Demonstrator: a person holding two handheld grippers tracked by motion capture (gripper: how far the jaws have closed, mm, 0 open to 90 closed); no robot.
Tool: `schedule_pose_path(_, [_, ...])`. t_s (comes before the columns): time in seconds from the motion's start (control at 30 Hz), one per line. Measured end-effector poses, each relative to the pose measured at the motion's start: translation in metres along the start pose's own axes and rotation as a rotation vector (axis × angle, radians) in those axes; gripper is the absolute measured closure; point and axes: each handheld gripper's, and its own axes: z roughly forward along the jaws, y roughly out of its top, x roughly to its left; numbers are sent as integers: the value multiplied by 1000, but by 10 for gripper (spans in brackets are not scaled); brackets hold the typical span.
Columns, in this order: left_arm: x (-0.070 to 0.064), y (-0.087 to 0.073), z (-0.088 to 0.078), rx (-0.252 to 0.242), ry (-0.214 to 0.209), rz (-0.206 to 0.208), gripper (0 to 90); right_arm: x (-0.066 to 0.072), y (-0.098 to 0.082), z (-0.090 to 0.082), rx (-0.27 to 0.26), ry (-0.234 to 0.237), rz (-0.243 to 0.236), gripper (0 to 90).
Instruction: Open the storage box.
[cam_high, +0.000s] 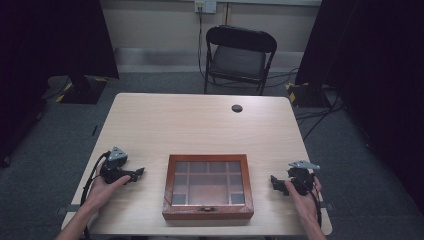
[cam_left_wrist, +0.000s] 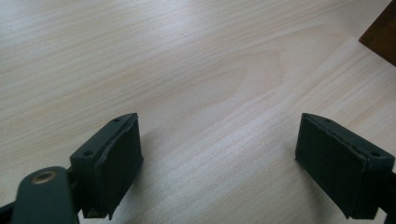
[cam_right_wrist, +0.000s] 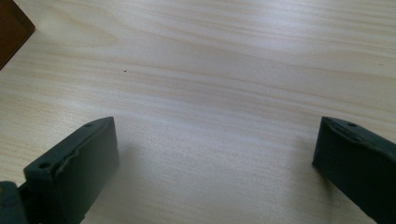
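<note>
- I hold two tools: my left tool (cam_high: 134, 174) and my right tool (cam_high: 278, 183), each with jaws spread wide and empty.
- One wooden box (cam_high: 208, 186) with a glass lid sits between them on the tabletop (cam_high: 190, 125).
- One folding chair (cam_high: 239, 57) stands beyond.

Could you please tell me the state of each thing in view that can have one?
Box: lid shut, latch at front, flat on the table.
Left hand-held gripper: open, empty, beside the box, apart from it.
Right hand-held gripper: open, empty, beside the box, apart from it.
Chair: unfolded, upright, beyond the table.
</note>
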Motion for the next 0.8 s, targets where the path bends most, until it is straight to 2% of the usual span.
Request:
schedule_pose_path(0.13, [0, 0, 0, -1, -1, 0, 137, 0, 0, 0, 4, 4, -5, 7])
schedule_pose_path(0.2, [0, 0, 0, 0, 0, 1, 137, 0, 2, -2, 10, 8, -10, 95])
schedule_pose_path(0.23, [0, 0, 0, 0, 0, 1, 137, 0, 2, -2, 10, 8, -10, 95])
schedule_pose_path(0.27, [0, 0, 0, 0, -1, 0, 137, 0, 5, -6, 5, 7, 4, 209])
schedule_pose_path(0.3, [0, 0, 0, 0, 0, 1, 137, 1, 5, -7, 8, 13, 12, 174])
schedule_pose_path(0.33, [0, 0, 0, 0, 1, 1, 138, 0, 6, -8, 11, 44, 7, 163])
schedule_pose_path(0.37, [0, 0, 0, 0, 1, -1, 138, 1, 7, -9, 10, 71, 9, 205])
schedule_pose_path(0.43, [0, 0, 0, 0, 2, -1, 137, 2, 8, -11, 10, 85, 13, 237])
schedule_pose_path(0.5, [0, 0, 0, 1, 2, -2, 137, 8, 12, -19, -20, 154, 11, 298])
schedule_pose_path(0.57, [0, 0, 0, 1, 3, -3, 137, 11, 14, -22, -28, 171, -1, 297])
schedule_pose_path(0.6, [-1, 0, 0, 2, 8, -3, 138, 20, 19, -29, -50, 198, -29, 342])
schedule_pose_path(0.67, [-1, 0, 0, 2, 10, -3, 137, 30, 24, -37, -71, 237, -58, 367])
schedule_pose_path(0.7, [-1, 0, 0, 2, 10, -3, 138, 35, 26, -40, -82, 252, -69, 394])
schedule_pose_path(0.73, [-1, 0, 0, 2, 10, -3, 137, 40, 28, -44, -94, 288, -67, 417])
schedule_pose_path(0.8, [-1, 0, 0, 0, 8, -5, 137, 51, 32, -50, -105, 331, -98, 441])
